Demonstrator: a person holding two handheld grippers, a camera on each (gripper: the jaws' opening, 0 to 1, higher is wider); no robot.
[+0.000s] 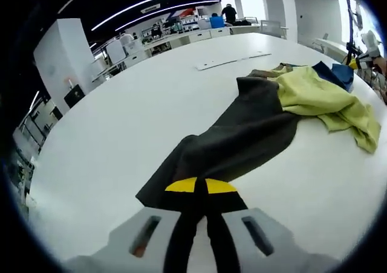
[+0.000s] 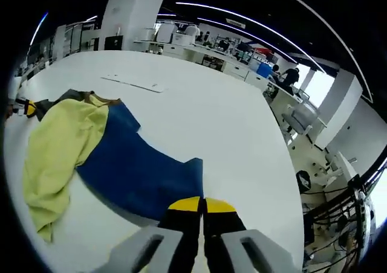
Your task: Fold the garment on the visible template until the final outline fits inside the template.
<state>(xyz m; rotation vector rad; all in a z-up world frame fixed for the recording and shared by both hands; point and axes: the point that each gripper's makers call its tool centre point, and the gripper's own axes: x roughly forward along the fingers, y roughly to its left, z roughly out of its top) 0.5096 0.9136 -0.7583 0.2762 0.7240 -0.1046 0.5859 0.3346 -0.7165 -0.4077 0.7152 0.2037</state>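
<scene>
At the six o'clock edge of the left gripper view, we see our left gripper (image 1: 201, 188) with its yellow-tipped black jaws pressed together, and the near end of a long dark grey cloth garment (image 1: 242, 134) seems to be pinched between them. That garment stretches away toward one o'clock across the broad white table (image 1: 121, 122), where it meets a crumpled yellow-green cloth garment (image 1: 320, 98). A bit of blue fabric (image 1: 338, 73) peeks out beyond it at two o'clock.

At six o'clock in the right gripper view, our right gripper (image 2: 202, 205) likewise has its jaws closed, at the near edge of the flat dark blue cloth garment (image 2: 142, 173); we cannot tell for certain that it grips the cloth. The yellow-green garment (image 2: 57, 152) overlaps the blue one at nine o'clock. A thin flat white strip (image 2: 134, 82) lies on the table toward eleven o'clock, well apart from the clothes.
</scene>
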